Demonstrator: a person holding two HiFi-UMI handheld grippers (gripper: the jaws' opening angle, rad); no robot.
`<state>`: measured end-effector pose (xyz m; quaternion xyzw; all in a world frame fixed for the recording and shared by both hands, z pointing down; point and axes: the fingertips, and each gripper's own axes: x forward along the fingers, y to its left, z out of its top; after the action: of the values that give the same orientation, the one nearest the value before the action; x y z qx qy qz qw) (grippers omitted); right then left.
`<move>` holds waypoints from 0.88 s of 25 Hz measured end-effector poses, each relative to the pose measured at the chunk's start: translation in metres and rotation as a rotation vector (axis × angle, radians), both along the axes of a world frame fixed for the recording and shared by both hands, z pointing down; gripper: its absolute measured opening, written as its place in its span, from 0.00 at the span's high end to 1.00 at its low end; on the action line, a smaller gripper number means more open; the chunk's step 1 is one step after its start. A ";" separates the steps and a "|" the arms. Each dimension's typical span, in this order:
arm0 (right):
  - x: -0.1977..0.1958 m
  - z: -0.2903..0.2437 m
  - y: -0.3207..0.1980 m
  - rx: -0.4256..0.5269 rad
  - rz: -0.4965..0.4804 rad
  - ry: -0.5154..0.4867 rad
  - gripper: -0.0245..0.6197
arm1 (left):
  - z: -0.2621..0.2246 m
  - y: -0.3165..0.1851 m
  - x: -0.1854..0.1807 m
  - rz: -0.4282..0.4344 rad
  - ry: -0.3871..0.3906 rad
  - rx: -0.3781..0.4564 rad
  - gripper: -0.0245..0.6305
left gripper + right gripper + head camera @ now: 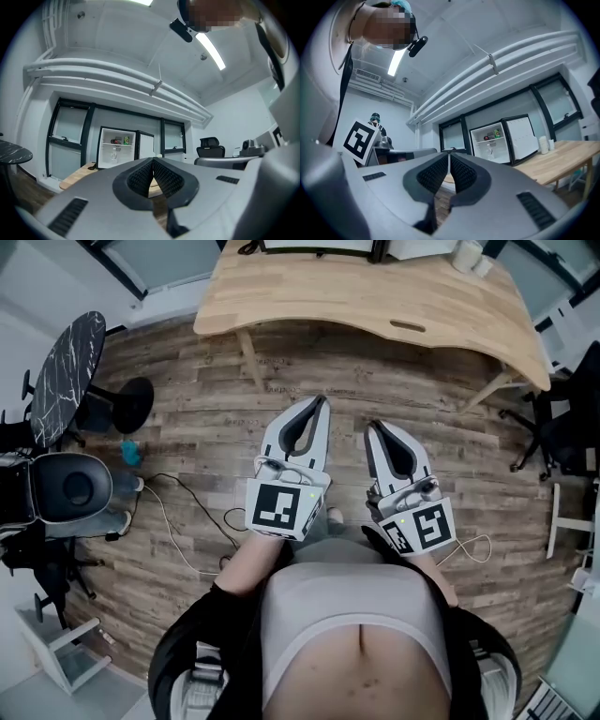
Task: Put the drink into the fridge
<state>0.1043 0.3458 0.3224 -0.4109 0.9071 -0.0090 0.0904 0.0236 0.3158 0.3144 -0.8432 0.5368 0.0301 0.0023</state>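
Note:
A small white fridge stands open on the wooden table, its door swung to the right. On its top shelf sit small cans, and a clear bottle stands lower down. Both grippers are held side by side over the floor, pointing toward the table. My left gripper is shut, its ribbed pads meeting at the tip with nothing between them. My right gripper is likewise shut and empty, pads touching. I see no drink in either gripper.
The wooden table spans the far side, with white cups near its right end. A round dark marble table and a grey office chair stand left, with cables on the plank floor. A black chair is at right.

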 end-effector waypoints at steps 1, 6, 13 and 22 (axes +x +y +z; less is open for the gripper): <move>0.000 -0.003 0.005 0.007 0.000 0.003 0.91 | -0.002 0.005 0.000 -0.002 0.000 0.005 0.95; -0.004 -0.016 0.019 0.041 0.011 0.016 0.91 | -0.007 0.019 -0.001 0.024 -0.003 0.013 0.95; -0.020 -0.027 0.025 0.065 0.022 0.011 0.90 | -0.019 0.031 -0.006 0.061 -0.005 0.029 0.95; -0.041 -0.023 0.024 0.057 0.012 0.029 0.91 | -0.014 0.029 -0.025 0.061 0.010 0.011 0.95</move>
<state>0.0630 0.3700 0.2991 -0.4135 0.9059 0.0235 0.0889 -0.0016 0.3444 0.3008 -0.8589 0.5107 0.0376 0.0034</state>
